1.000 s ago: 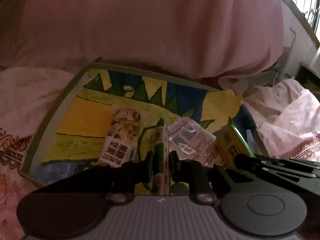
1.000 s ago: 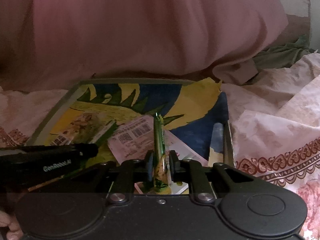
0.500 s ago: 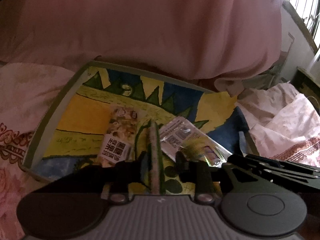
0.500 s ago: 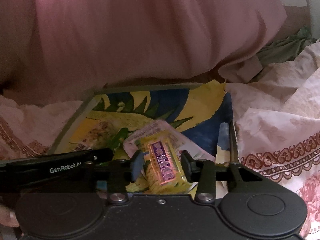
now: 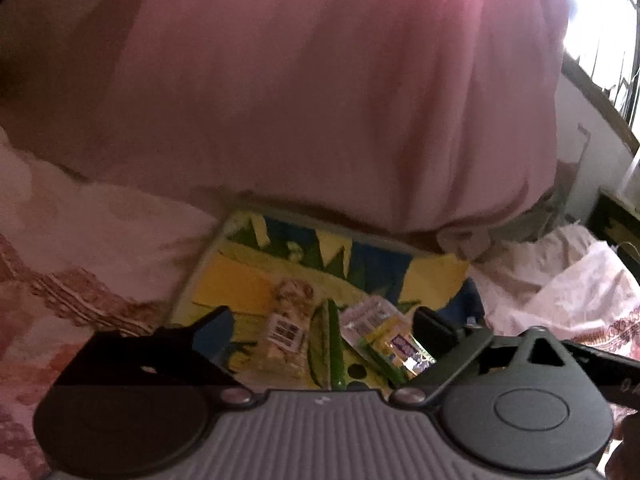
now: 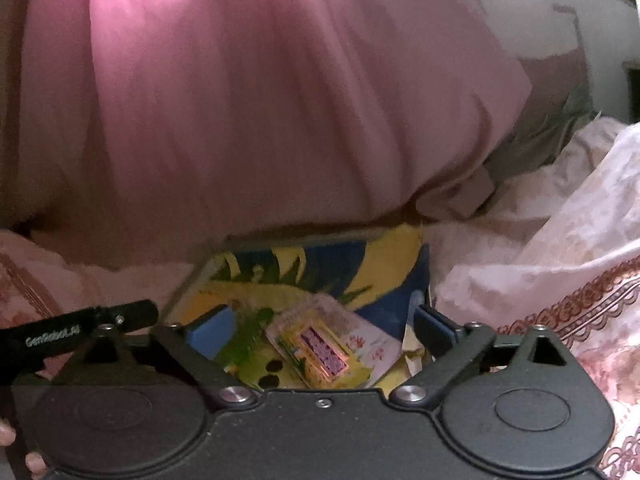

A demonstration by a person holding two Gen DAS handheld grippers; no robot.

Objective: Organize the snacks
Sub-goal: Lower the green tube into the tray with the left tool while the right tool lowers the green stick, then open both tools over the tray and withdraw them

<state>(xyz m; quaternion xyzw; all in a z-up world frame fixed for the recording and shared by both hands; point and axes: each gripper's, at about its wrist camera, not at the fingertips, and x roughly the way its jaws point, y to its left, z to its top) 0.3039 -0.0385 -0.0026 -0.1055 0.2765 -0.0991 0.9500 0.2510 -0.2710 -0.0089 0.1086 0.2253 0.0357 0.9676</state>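
A shallow tray (image 5: pixel 236 284) with a yellow, blue and green picture lies on the bed; it also shows in the right wrist view (image 6: pixel 392 268). In it lie a nut packet (image 5: pixel 286 320), a thin green stick packet (image 5: pixel 334 344), a clear white packet (image 5: pixel 368 316) and a yellow packet with a purple label (image 5: pixel 400 346). My left gripper (image 5: pixel 324 324) is open and empty above the tray. My right gripper (image 6: pixel 322 322) is open and empty above the yellow packet (image 6: pixel 320 354), which rests on the white packet (image 6: pixel 368 340).
A big pink pillow (image 5: pixel 320 92) lies right behind the tray. Patterned pink bedding (image 6: pixel 560 280) surrounds the tray left and right. A window (image 5: pixel 608 32) is at the far right. The other gripper's body (image 6: pixel 76 328) shows at the left.
Both grippers opened wide and let go: the green stick packet and the yellow packet now lie in the tray. Both grippers have pulled back and up, away from the tray.
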